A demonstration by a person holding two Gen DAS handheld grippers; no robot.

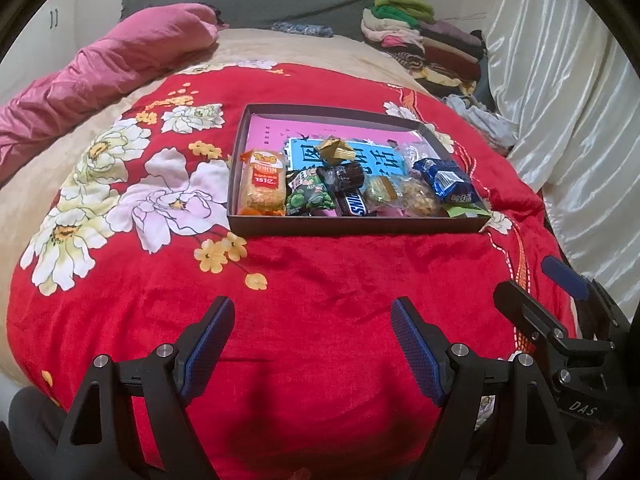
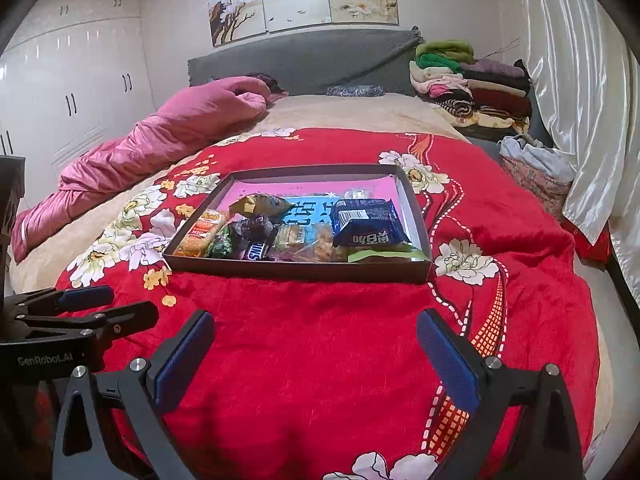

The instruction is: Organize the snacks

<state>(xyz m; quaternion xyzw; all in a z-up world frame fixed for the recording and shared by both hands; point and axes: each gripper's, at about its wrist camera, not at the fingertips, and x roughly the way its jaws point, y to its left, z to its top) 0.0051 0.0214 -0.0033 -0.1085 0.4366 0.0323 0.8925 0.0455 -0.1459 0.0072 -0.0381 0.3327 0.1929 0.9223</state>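
Note:
A shallow dark box (image 1: 352, 230) (image 2: 296, 270) with a pink and blue liner lies on a red floral blanket (image 1: 320, 280) (image 2: 320, 340). Several wrapped snacks lie along its near side: an orange cracker pack (image 1: 262, 186) (image 2: 200, 234), a green pea bag (image 1: 310, 198), a Snickers bar (image 1: 354, 204) (image 2: 258, 250), a gold wrapper (image 1: 334, 148) (image 2: 252, 205) and a blue pack (image 1: 446, 180) (image 2: 366, 222). My left gripper (image 1: 312, 312) is open and empty, hovering over the blanket short of the box. My right gripper (image 2: 316, 326) is open and empty beside it; it also shows in the left wrist view (image 1: 536, 284).
A pink duvet (image 1: 100, 80) (image 2: 140, 148) lies at the left of the bed. Folded clothes (image 1: 424, 40) (image 2: 472, 80) are stacked at the far right by the grey headboard (image 2: 304, 60). A white curtain (image 1: 560, 80) (image 2: 580, 100) hangs on the right. White wardrobes (image 2: 60, 80) stand at left.

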